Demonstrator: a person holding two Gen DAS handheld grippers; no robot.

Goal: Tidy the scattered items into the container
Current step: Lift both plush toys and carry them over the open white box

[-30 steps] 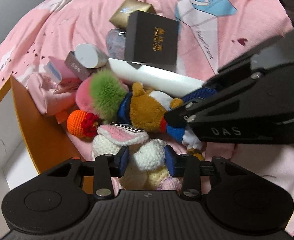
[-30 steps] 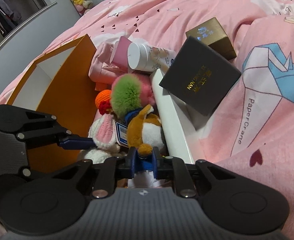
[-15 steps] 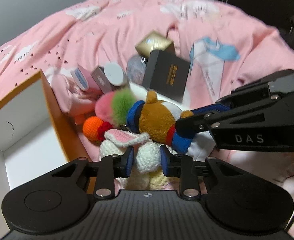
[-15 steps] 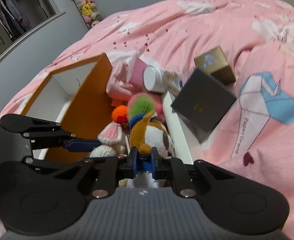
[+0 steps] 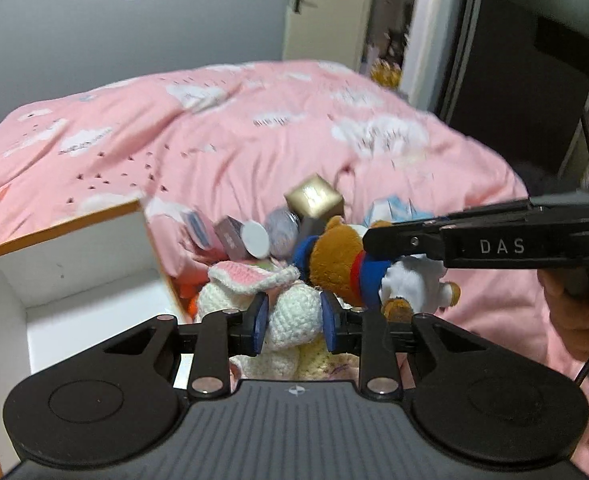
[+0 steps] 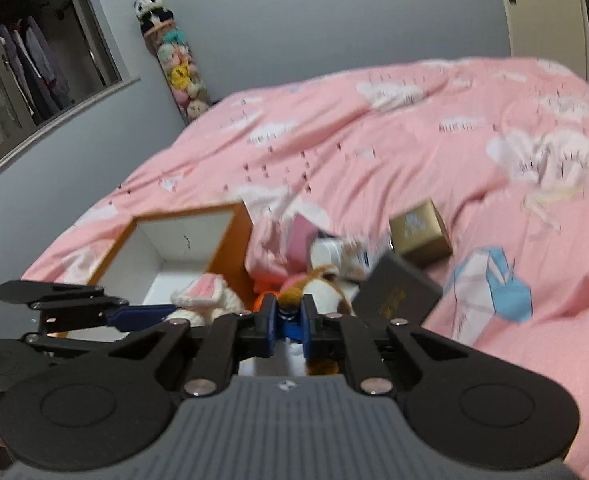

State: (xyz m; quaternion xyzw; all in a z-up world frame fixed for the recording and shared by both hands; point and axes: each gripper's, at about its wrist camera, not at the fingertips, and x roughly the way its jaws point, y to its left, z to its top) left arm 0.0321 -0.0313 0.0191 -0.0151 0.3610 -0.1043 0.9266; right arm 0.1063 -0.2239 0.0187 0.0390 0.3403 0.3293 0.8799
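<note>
Gripping a white crocheted bunny (image 5: 294, 312) between its blue pads, the left gripper (image 5: 294, 318) holds the toy just right of the orange box (image 5: 146, 240), w/ the pink-lined ear flopped over the top. The bunny's body fills the gap between the jaws, pads pressed into the yarn on both sides.

The right gripper (image 6: 288, 322) is pinched tight on a brown teddy bear (image 6: 322, 284) in a blue outfit; its jaws stand nearly together, w/ only a narrow strip of blue fabric between them. From the left wrist cam the same gripper reaches in from the right, its tips at the bear's red-and-blue collar, the toy's white legs hanging on the near side.

The orange box, white inside, sits on the pink duvet (image 5: 234, 140) at left, open top toward the cams; no items can be seen in the visible part of it. Both toys are right of its wall, not over the opening.

Far side of the toys, more clutter: a gold box (image 5: 313, 200), a black box (image 6: 396, 296) w/ gold lettering, a white-capped bottle (image 5: 254, 238), a small grey carton (image 5: 230, 234). Pics are motion-blurred, so finer detail can't be read. A tall tube of plush toys (image 6: 176, 68) stands against the far grey wall.
</note>
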